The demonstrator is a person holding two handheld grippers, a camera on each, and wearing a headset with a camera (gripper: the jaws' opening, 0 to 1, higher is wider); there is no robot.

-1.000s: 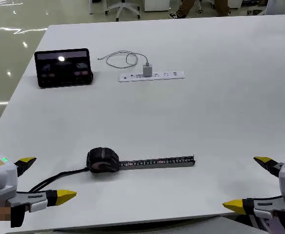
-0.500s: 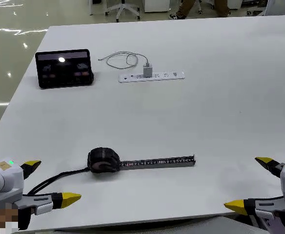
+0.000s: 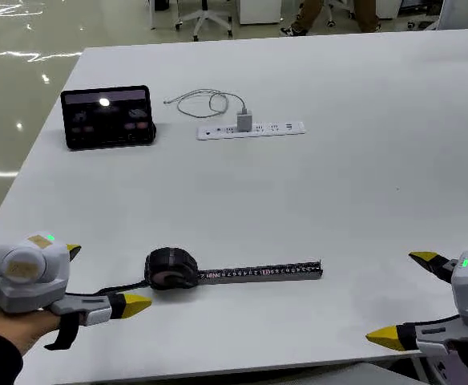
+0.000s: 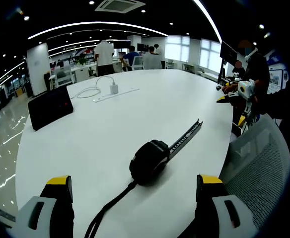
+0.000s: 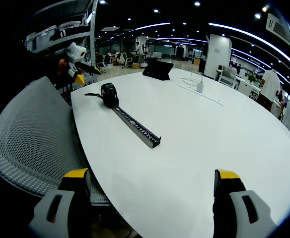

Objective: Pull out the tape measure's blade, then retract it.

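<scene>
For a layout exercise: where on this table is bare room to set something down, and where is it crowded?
Bare: table right of the power strip, and the band between it and the tape measure. Crowded: far left, around tablet and cable.

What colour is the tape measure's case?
Black; the tape measure case shows best in the left gripper view.

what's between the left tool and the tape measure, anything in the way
Nothing visible blocks it. Between the open left tool and the tape measure there is bare table, crossed by the measure's own black strap, which trails toward that tool. The blade lies extended on the case's other side.
</scene>
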